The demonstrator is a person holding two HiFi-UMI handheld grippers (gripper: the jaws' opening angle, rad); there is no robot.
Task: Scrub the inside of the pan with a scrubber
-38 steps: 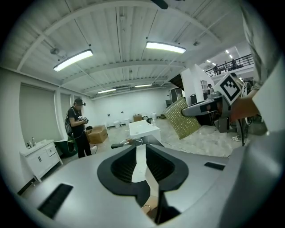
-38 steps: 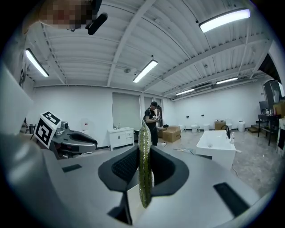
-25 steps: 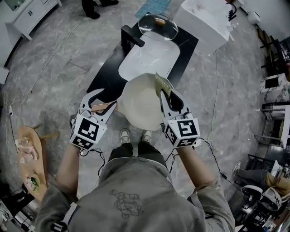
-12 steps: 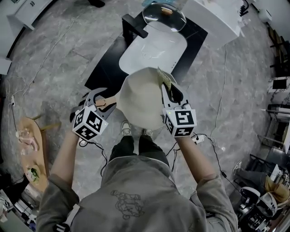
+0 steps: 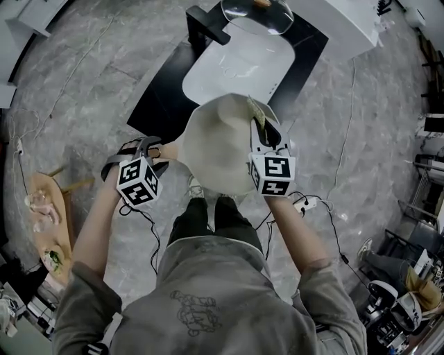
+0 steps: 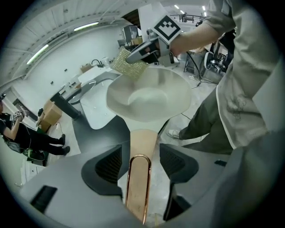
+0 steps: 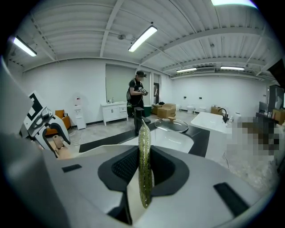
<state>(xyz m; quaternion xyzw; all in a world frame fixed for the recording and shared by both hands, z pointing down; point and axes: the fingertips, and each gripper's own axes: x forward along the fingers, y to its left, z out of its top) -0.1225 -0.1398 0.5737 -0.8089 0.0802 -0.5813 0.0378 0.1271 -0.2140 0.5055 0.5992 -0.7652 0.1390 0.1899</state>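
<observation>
Left claw (image 5: 154, 150) points steeply down; its jaws have just been opening and look loose around the pan handle (image 6: 143, 142). Right claw (image 7: 144, 171) tilts gently down, clamped on the scrubber (image 7: 144, 147) by the pan (image 5: 215, 149) rim.

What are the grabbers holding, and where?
Right gripper pinches the scrubber by one end. The left gripper has just been opening its jaws; the pan handle lies loose between them.

Cream round pan (image 5: 215, 149) dead centre, its tan handle (image 5: 168, 149) pointing left, flat green scrubber (image 5: 258, 119) at its right rim; white sink (image 5: 236, 69) behind, domed glass lid (image 5: 257, 15) beyond that.
</observation>
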